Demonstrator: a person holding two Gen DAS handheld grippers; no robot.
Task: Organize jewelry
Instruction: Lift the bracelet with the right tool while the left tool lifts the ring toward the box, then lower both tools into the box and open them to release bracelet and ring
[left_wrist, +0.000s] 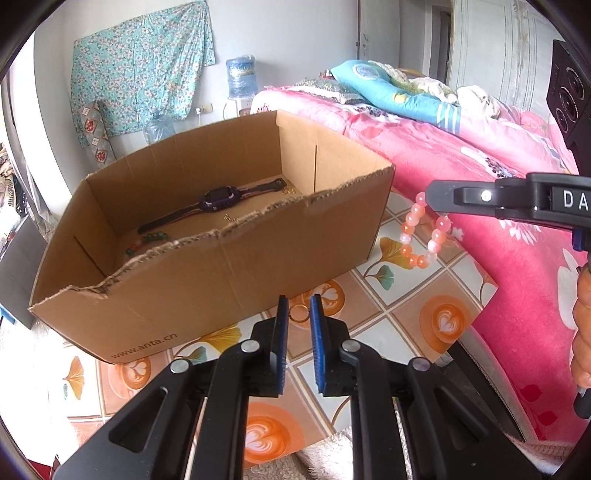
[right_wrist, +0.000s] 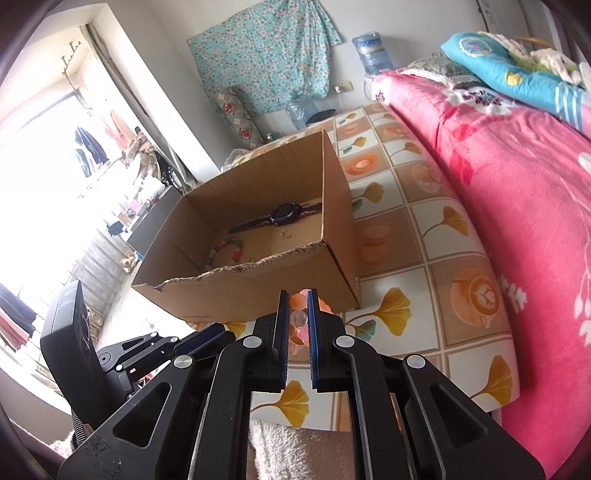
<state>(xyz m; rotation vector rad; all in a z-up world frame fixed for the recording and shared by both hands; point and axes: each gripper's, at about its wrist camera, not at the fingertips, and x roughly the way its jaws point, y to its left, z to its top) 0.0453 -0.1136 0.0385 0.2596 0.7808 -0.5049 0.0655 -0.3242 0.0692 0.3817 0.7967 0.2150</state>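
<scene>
The bead bracelet (left_wrist: 424, 236), pink and white, hangs in the air from the tip of the right gripper (left_wrist: 430, 197), whose jaws are clamped on it. It dangles just beside the right end of the cardboard box (left_wrist: 207, 266), above the worktop (left_wrist: 406, 295) and not touching it. In the right wrist view the same beads (right_wrist: 301, 314) show between and below the blue pads (right_wrist: 312, 325), pressed from both sides.

A small gold ring (left_wrist: 300, 314) sits between the tips of the left gripper (left_wrist: 299, 306), whose jaws are drawn together on it, close in front of the box's near wall. Whether the ring is lifted clear of the worktop I cannot tell.

Inside the open box lie a dark watch (left_wrist: 218, 199) stretched along the far wall, a bracelet of mixed coloured beads (right_wrist: 221, 253) near the left end, and a few tiny gold pieces (left_wrist: 231, 218) on the floor of the box, too small to tell what they are. The near wall has a ragged torn edge.

The worktop is covered with a cloth printed with coffee cups and yellow leaves. To its right stands a bed (left_wrist: 461, 155) with a pink flowered blanket and a blue pillow (left_wrist: 399, 88). A flowered cloth (left_wrist: 144, 70) hangs on the far wall, with a water bottle (left_wrist: 242, 75) beside it.
</scene>
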